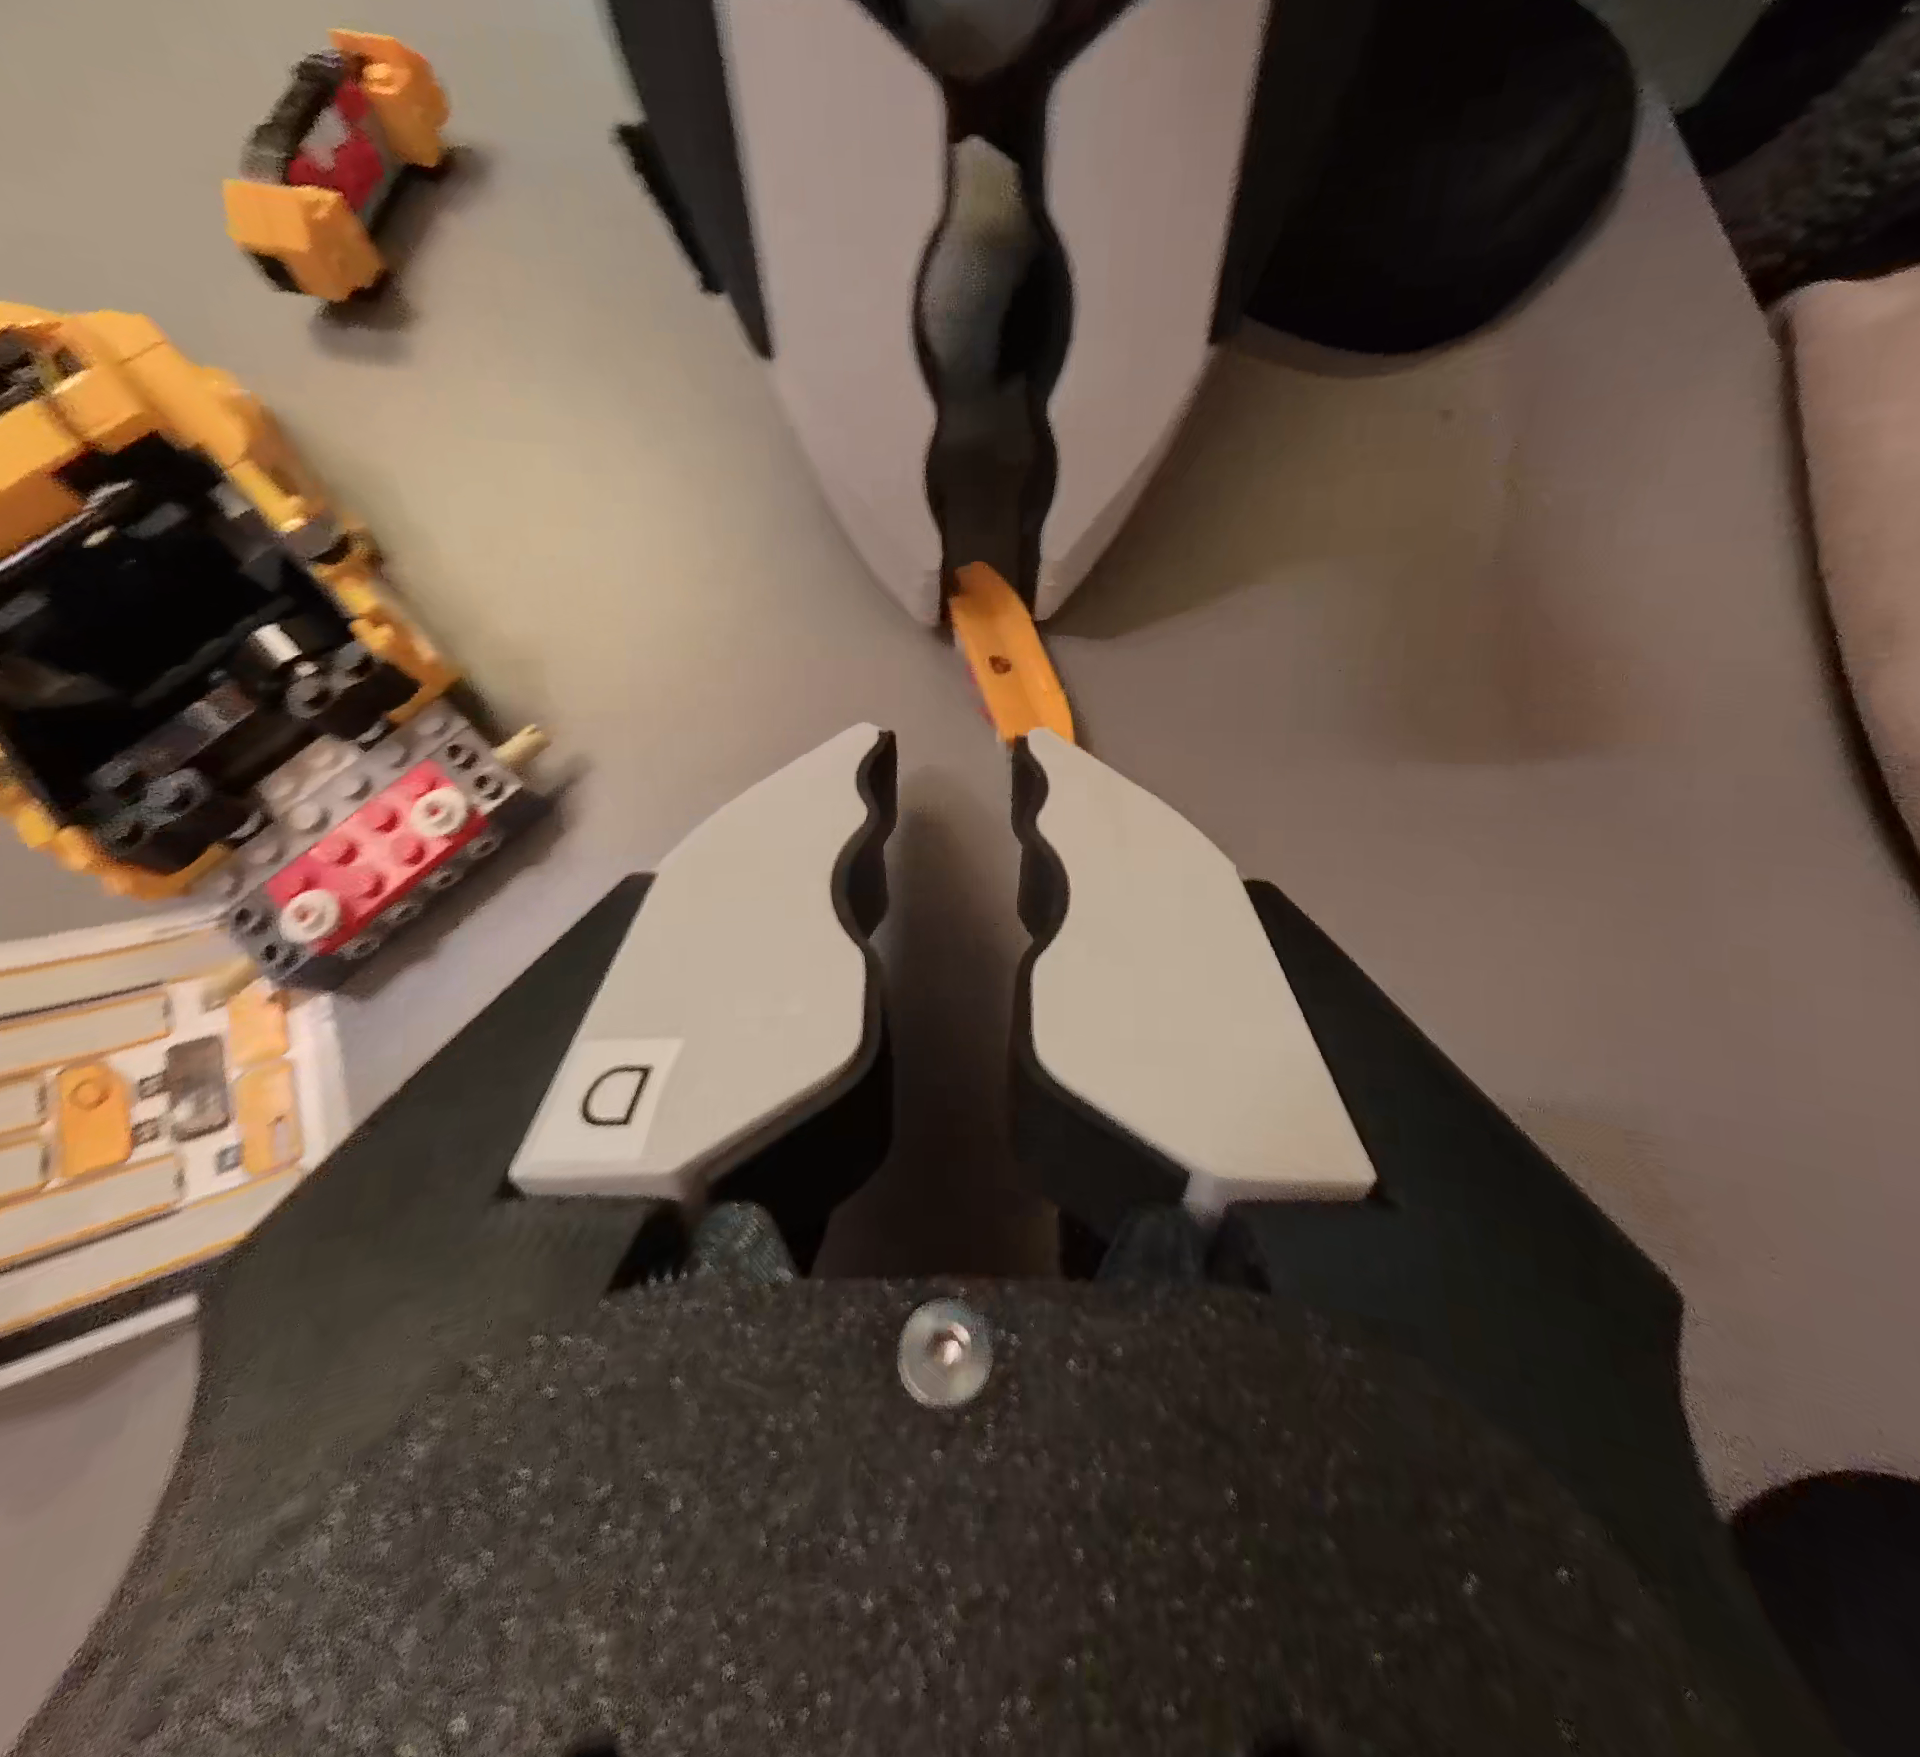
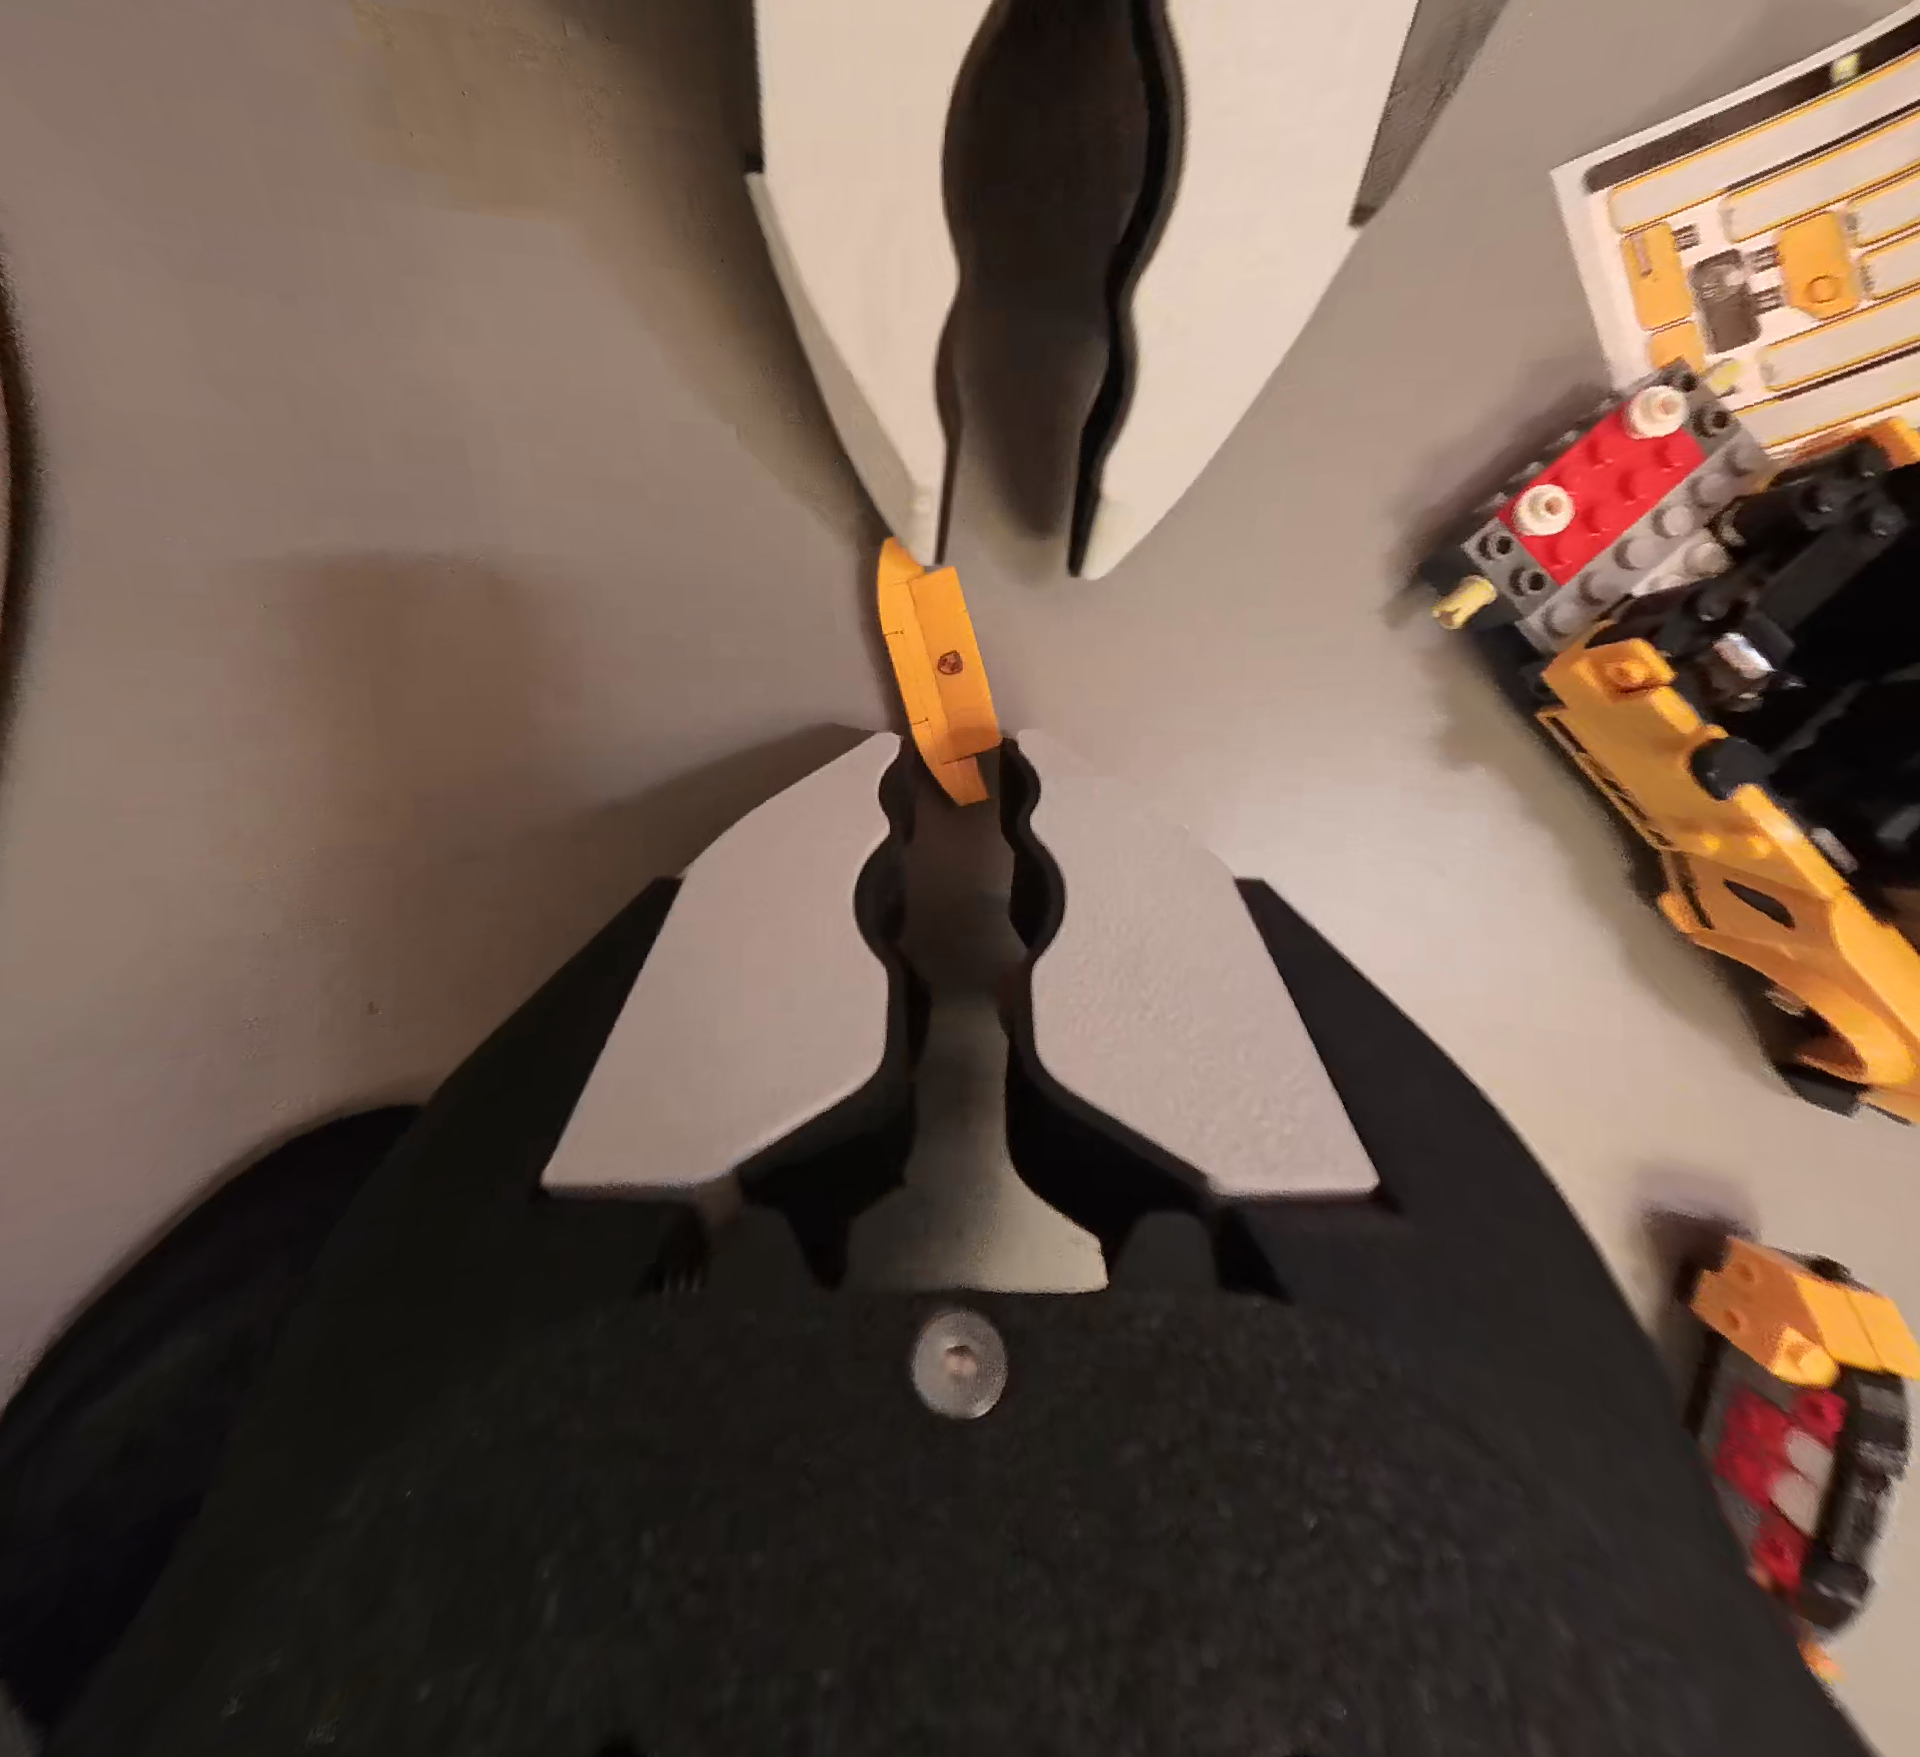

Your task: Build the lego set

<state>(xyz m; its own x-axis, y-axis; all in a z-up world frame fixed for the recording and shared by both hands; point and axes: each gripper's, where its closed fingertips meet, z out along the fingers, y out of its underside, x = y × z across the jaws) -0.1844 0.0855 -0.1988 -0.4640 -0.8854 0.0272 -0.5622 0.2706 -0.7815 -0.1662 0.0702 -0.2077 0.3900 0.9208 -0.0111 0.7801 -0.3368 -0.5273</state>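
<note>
Right gripper (image 2: 951,751) pinches the curved orange lego piece (image 2: 940,668); left gripper (image 1: 951,751), slightly parted, holds nothing; bare grey bench (image 1: 1455,876) around them.

A grey desk (image 1: 1351,564) fills both views. Past its far edge in the left wrist view sits a black chair (image 1: 1455,180), beside a person's leg (image 1: 1860,481) in dark lace fabric at the right edge.

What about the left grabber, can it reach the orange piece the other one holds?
Probably yes. The left gripper is open, its tips at the free end of the orange piece, which the right gripper pinches by the far end. Nothing lies between, though the piece sits nearer one finger.
</note>
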